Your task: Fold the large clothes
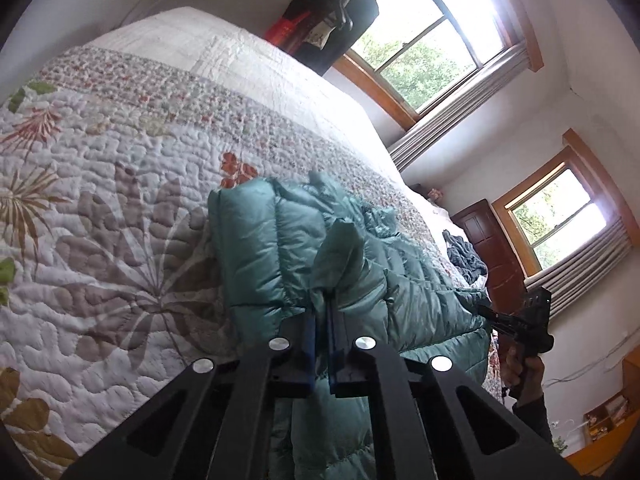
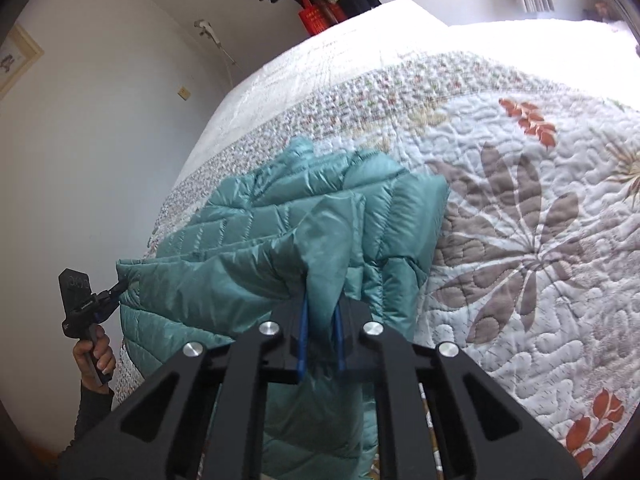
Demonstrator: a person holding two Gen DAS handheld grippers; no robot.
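while the puffy teal quilted jacket (image 1: 276, 240) lies on the white quilted bedspread with big leaf and flower shapes (image 1: 120, 200), both black grippers pinch its edge. the left gripper (image 1: 323, 304) is clamped on a fold of jacket cloth. the right gripper (image 2: 322, 304) is clamped on another fold. part of the jacket hangs over the bed's edge.

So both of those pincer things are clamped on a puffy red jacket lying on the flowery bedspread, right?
Nearly right, but the colour is off: the puffy jacket is teal green, not red, as the right wrist view shows plainly. The rest holds. The left gripper and the right gripper each pinch a fold of it, and it lies on the flowery quilt.
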